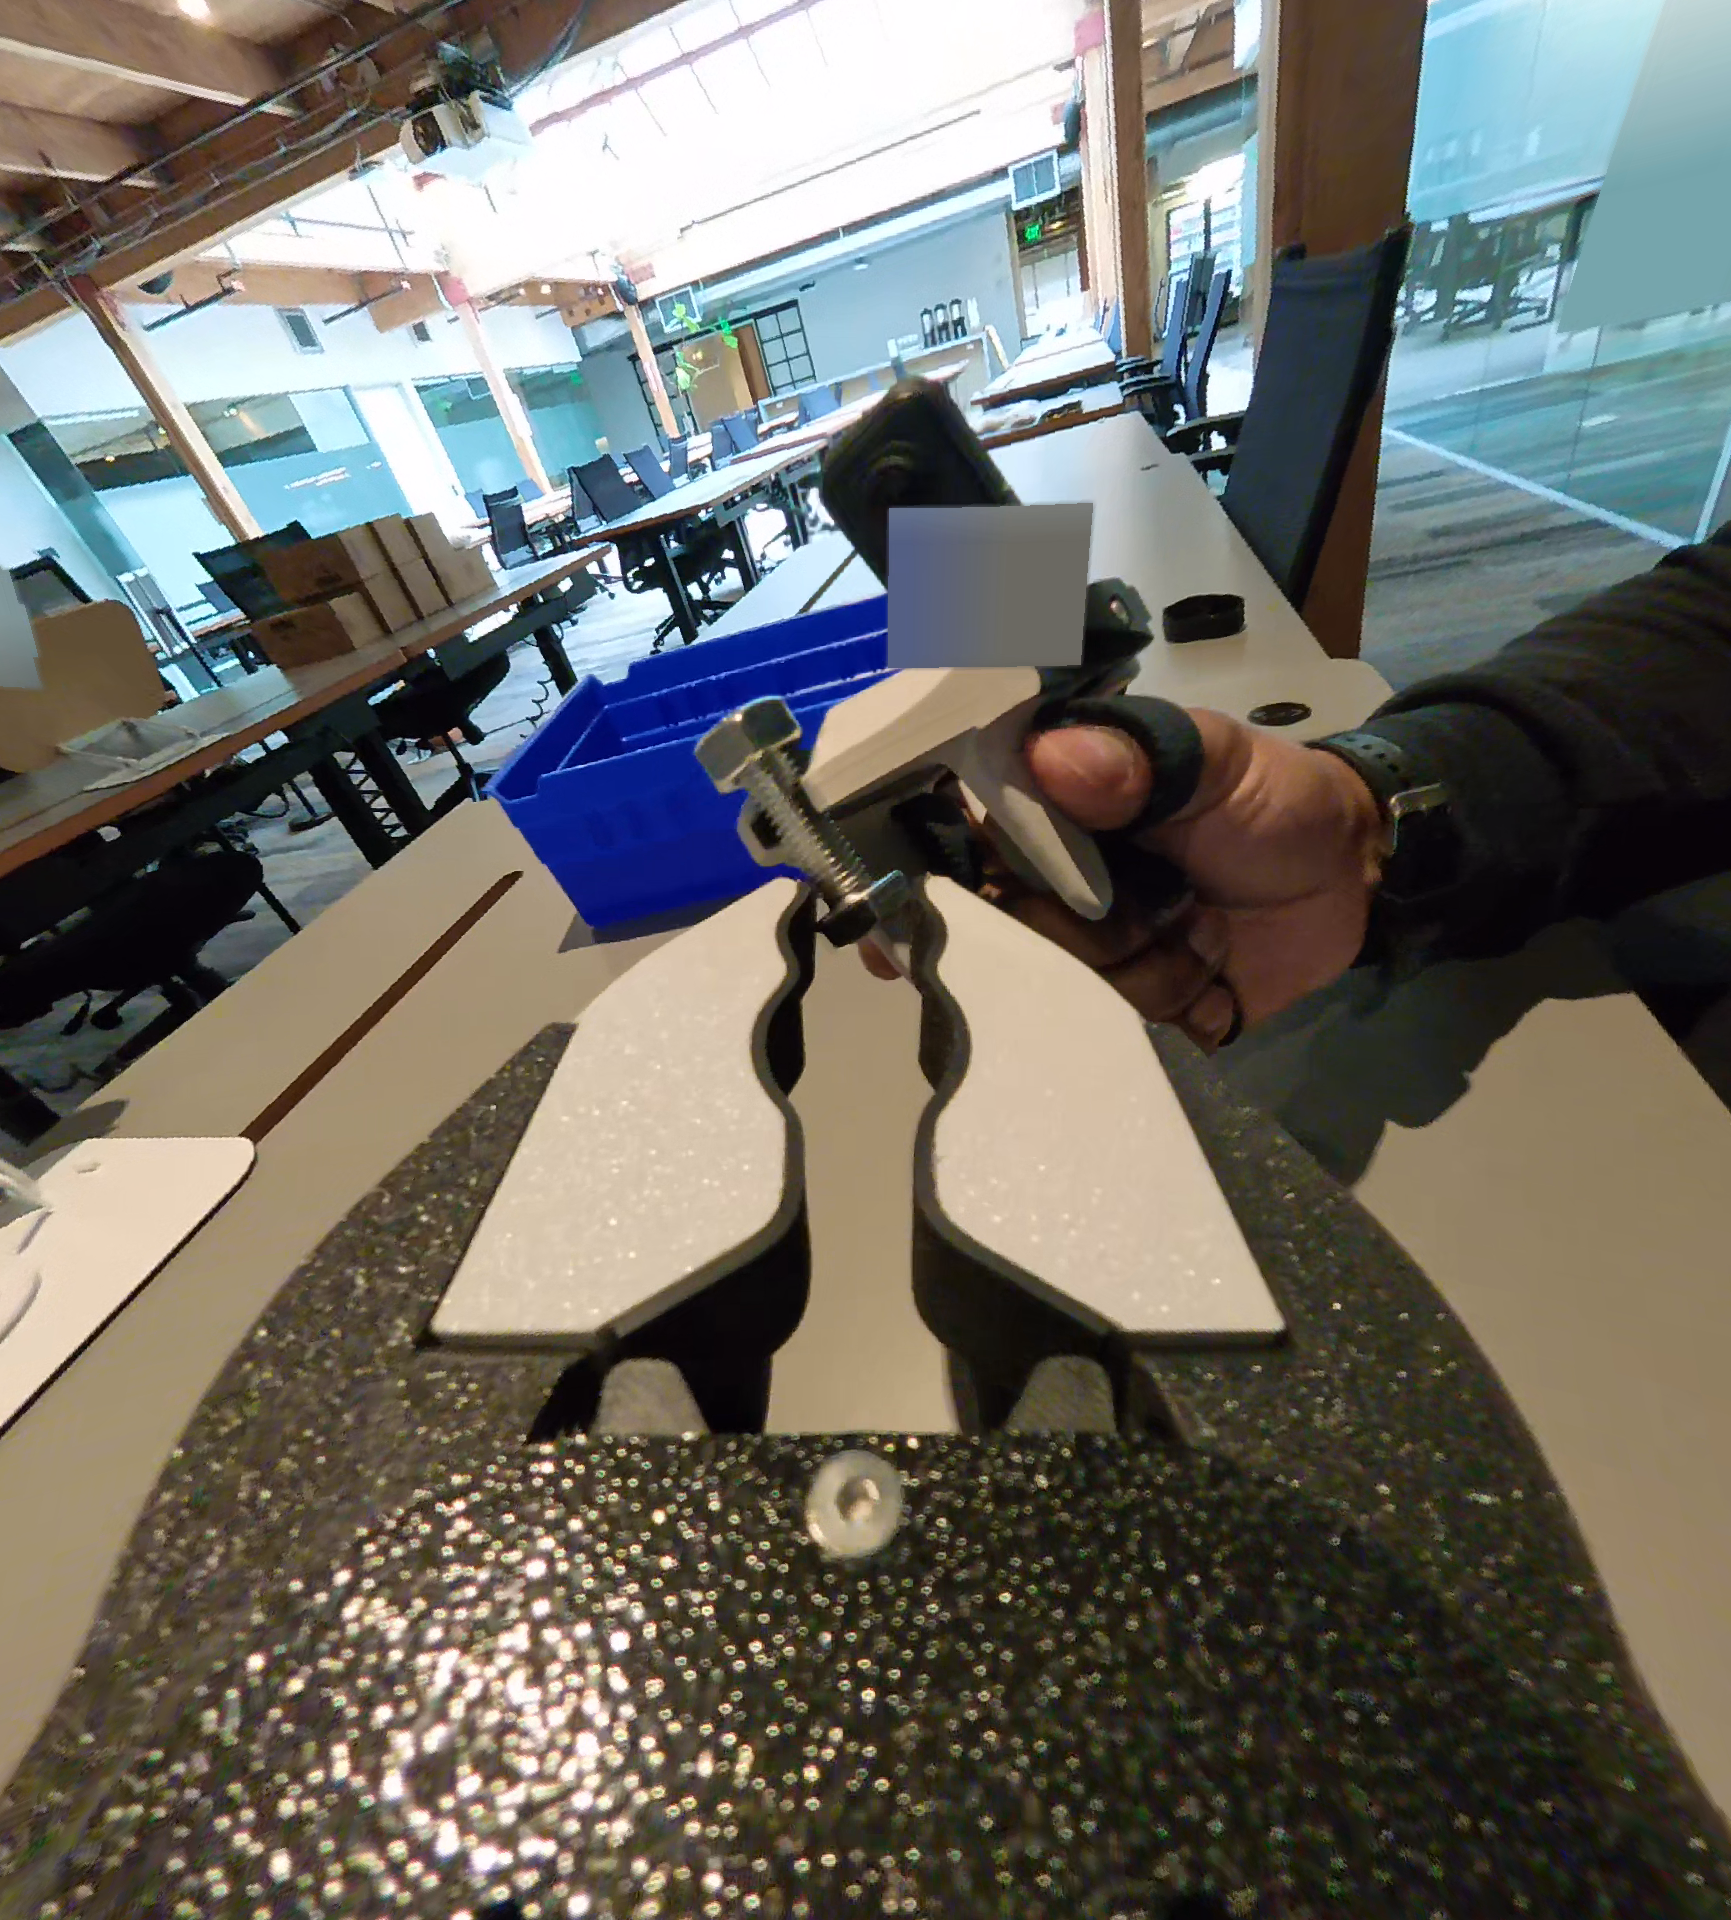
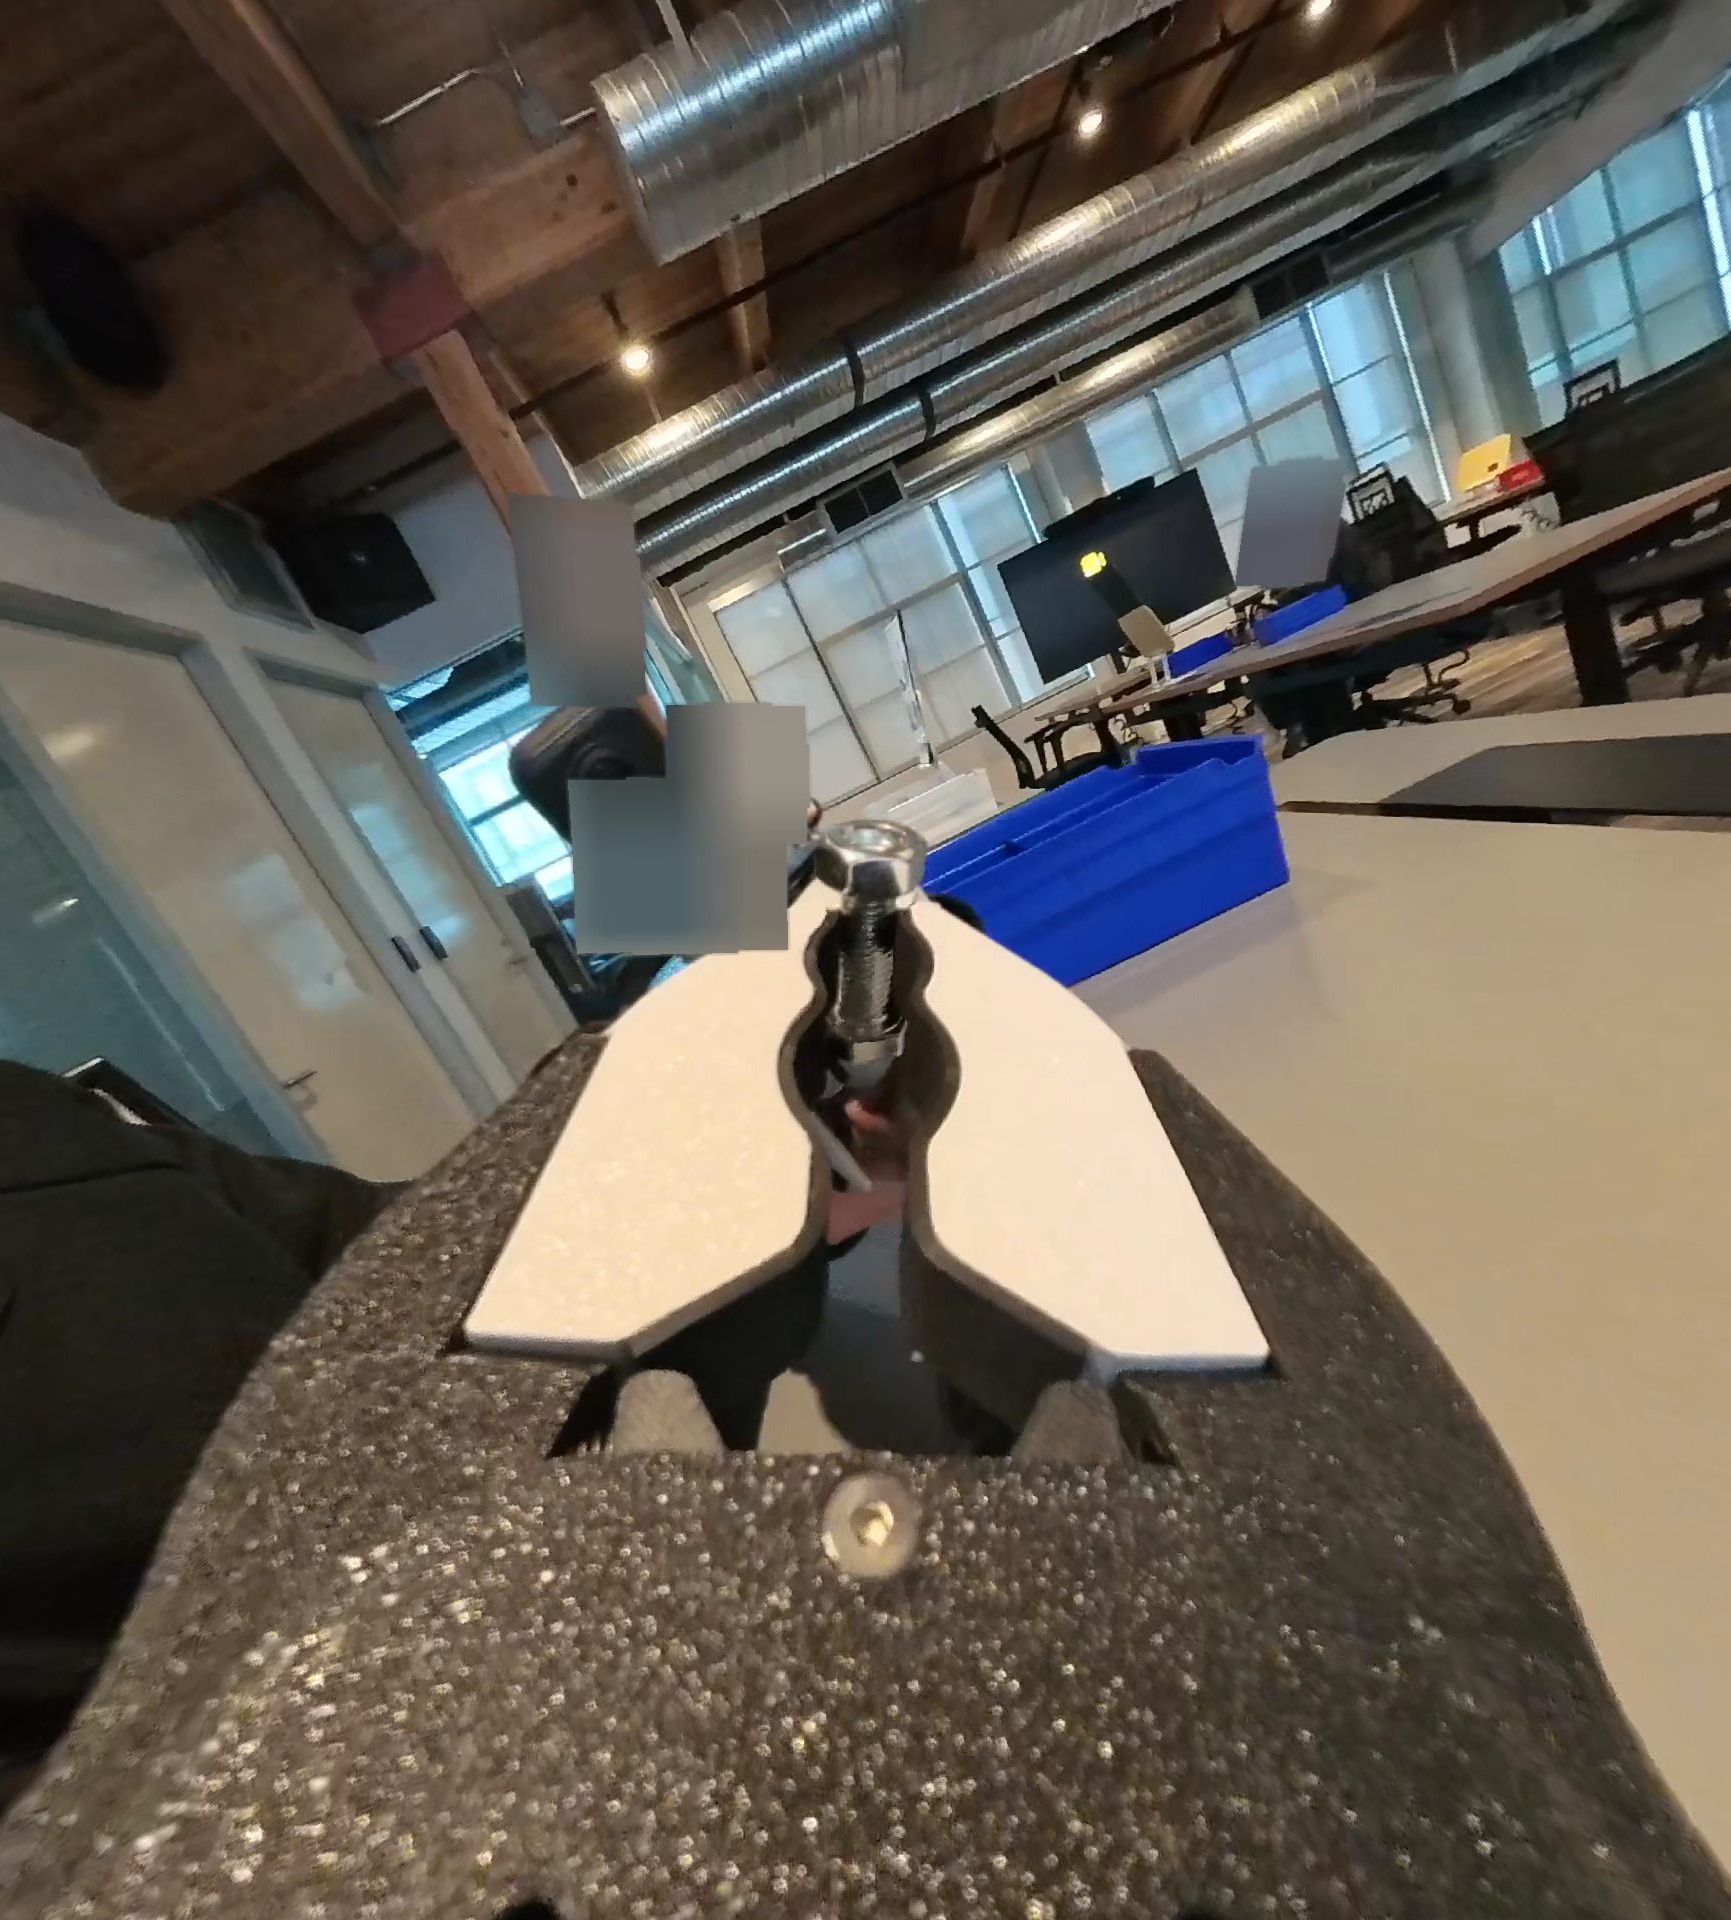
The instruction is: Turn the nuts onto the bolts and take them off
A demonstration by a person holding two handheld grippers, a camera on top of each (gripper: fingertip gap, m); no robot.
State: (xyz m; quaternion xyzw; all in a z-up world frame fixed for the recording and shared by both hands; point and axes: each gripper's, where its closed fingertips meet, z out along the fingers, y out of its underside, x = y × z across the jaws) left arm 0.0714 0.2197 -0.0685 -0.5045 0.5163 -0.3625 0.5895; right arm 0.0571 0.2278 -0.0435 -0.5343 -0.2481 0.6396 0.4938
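A silver hex-head bolt (image 1: pixel 783 805) is held in the air above the table, head up and tilted to the left. My right gripper (image 1: pixel 780 834) is shut on its threaded shaft, held by a hand (image 1: pixel 1245 831) that comes in from the right. A nut (image 1: pixel 866 906) sits at the lower end of the thread. My left gripper (image 1: pixel 866 925) is shut on the nut with its fingertips. In the right wrist view, the bolt (image 2: pixel 866 935) stands between the shut fingers of the right gripper (image 2: pixel 866 940), and the nut (image 2: pixel 876 1051) shows below it in the gap.
A blue plastic bin (image 1: pixel 632 821) stands on the grey table (image 1: pixel 321 1039) just behind the bolt; it also shows in the right wrist view (image 2: pixel 1131 873). A black ring (image 1: pixel 1202 618) lies farther back. A white flat object (image 1: pixel 113 1195) lies at the left edge. Left and right tips are no more than a few centimetres apart.
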